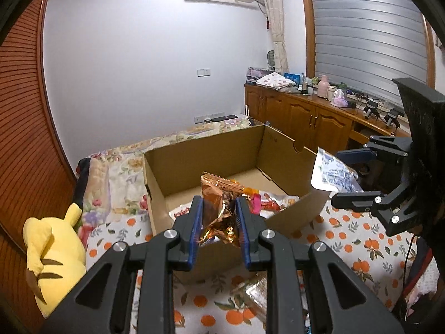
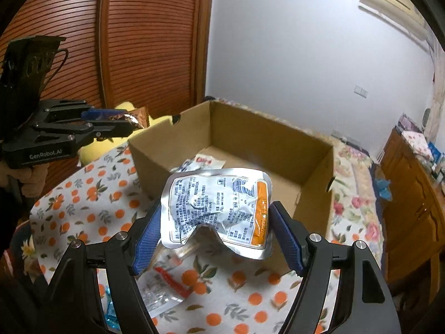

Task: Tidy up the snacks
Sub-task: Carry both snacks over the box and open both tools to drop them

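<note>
An open cardboard box [image 1: 194,156] [image 2: 267,133] stands on the orange-print cloth, with a few snack packets [image 1: 267,201] [image 2: 207,161] on its floor. My left gripper [image 1: 219,211] is shut on a crinkled copper foil snack bag [image 1: 219,197] and holds it above the box's near wall; it shows at the left of the right wrist view [image 2: 130,123]. My right gripper [image 2: 214,222] is shut on a silver foil pouch [image 2: 219,206] with an orange stripe, held above the cloth in front of the box; the pouch also shows in the left wrist view [image 1: 331,172].
More loose packets lie on the cloth near me [image 1: 256,295] [image 2: 164,281]. A yellow plush toy [image 1: 52,253] sits left of the box. A floral blanket [image 1: 122,167] lies behind it. A wooden cabinet [image 1: 300,114] with clutter stands at the right, a slatted wardrobe [image 2: 144,36] at the left.
</note>
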A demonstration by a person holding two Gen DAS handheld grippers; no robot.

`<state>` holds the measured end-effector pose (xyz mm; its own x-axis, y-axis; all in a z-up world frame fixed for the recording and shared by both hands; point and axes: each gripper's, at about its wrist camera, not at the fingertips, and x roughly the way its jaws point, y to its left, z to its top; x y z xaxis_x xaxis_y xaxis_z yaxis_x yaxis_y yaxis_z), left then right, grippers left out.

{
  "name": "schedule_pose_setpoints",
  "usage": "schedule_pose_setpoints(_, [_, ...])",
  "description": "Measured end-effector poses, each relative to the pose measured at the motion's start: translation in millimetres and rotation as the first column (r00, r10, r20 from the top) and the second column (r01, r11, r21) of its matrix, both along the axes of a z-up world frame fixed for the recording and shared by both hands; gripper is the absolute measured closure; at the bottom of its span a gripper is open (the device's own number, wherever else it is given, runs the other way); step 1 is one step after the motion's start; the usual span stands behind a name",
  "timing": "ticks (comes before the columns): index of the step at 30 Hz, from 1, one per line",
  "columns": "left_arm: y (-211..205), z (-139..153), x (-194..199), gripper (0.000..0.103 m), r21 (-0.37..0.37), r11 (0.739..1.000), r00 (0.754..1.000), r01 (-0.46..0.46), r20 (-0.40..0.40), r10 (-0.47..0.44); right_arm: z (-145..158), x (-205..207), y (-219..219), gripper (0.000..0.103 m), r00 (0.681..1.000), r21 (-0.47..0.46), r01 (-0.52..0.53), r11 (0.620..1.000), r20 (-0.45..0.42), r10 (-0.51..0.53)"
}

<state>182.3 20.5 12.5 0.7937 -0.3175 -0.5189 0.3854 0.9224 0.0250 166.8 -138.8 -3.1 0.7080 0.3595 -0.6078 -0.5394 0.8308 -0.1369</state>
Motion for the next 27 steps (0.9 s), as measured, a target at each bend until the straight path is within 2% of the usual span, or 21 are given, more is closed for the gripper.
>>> schedule_pose_setpoints(6, [-7,-7,28,0.082,0.004,1.0,1.0,0.004,-0.018,-0.004,6,21,-3,0.026,1.0,0.002,0.004,1.0,0.017,-0.004])
schedule_pose_setpoints(12, [-13,-16,52,0.082,-0.008,1.0,0.999,0.016,-0.041,-0.016,0,46,0,0.026,1.0,0.003,0.006,1.0,0.011,-0.006])
schedule_pose_setpoints(18, [-18,-21,67,0.081,0.01,1.0,0.999,0.007,-0.047,-0.007,-12,67,6,0.026,1.0,-0.008,0.006,1.0,-0.007,-0.006])
schedule_pose_setpoints(27, [-22,-22,81,0.079,0.043,0.999,0.999,-0.004,-0.05,0.006,-19,94,10,0.026,0.999,0.031,0.003,1.0,-0.038,-0.002])
